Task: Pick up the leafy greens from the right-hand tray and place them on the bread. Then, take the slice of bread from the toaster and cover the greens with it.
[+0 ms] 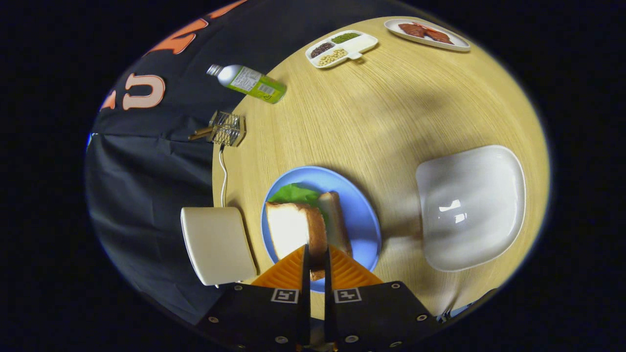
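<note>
Hand-held gripper [315,261] over a blue plate [364,215] on the wooden table [391,112], its fingers nearly together and pinching the crust of a bread slice [293,227]. This slice hangs tilted above leafy greens [293,194], which lie on the plate beside a second bread slice [336,217]. Toaster [215,249] just left of the plate, its cord running back toward a wire rack [227,128] at the table's edge. Empty white tray [472,205] to the right. Beyond: green bottle [249,82] lying down, divided dish [342,48] of beans, and a plate of meat [426,33].
</note>
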A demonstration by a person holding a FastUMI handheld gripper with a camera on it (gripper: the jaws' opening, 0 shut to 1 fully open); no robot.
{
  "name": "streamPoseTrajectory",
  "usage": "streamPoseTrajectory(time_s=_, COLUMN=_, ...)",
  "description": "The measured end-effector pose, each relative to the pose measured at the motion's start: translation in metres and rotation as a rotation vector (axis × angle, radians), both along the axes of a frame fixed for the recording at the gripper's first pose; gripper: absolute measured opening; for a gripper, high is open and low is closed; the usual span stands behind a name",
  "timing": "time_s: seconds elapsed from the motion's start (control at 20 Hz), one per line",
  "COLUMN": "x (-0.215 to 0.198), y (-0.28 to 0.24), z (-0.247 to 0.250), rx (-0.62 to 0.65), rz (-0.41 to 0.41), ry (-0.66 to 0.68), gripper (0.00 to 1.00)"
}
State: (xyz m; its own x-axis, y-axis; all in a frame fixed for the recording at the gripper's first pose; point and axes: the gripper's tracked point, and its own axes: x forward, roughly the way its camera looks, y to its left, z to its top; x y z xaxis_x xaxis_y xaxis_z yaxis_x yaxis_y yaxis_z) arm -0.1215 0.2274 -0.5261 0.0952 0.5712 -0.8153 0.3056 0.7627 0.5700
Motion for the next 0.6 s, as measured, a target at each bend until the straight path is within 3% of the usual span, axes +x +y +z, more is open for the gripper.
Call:
streamPoseTrajectory(time_s=0.2, x=-0.001, y=0.001, z=0.008, rx=-0.028, rz=0.011, ry=-0.044, gripper=0.25)
streamPoseTrajectory(time_s=0.35, x=0.010, y=-0.005, z=0.034, rx=-0.053, rz=0.023, ry=-0.140, gripper=0.47)
streamPoseTrajectory(time_s=0.6, x=0.047, y=-0.030, z=0.099, rx=-0.168, rz=0.046, ry=-0.388, gripper=0.73)
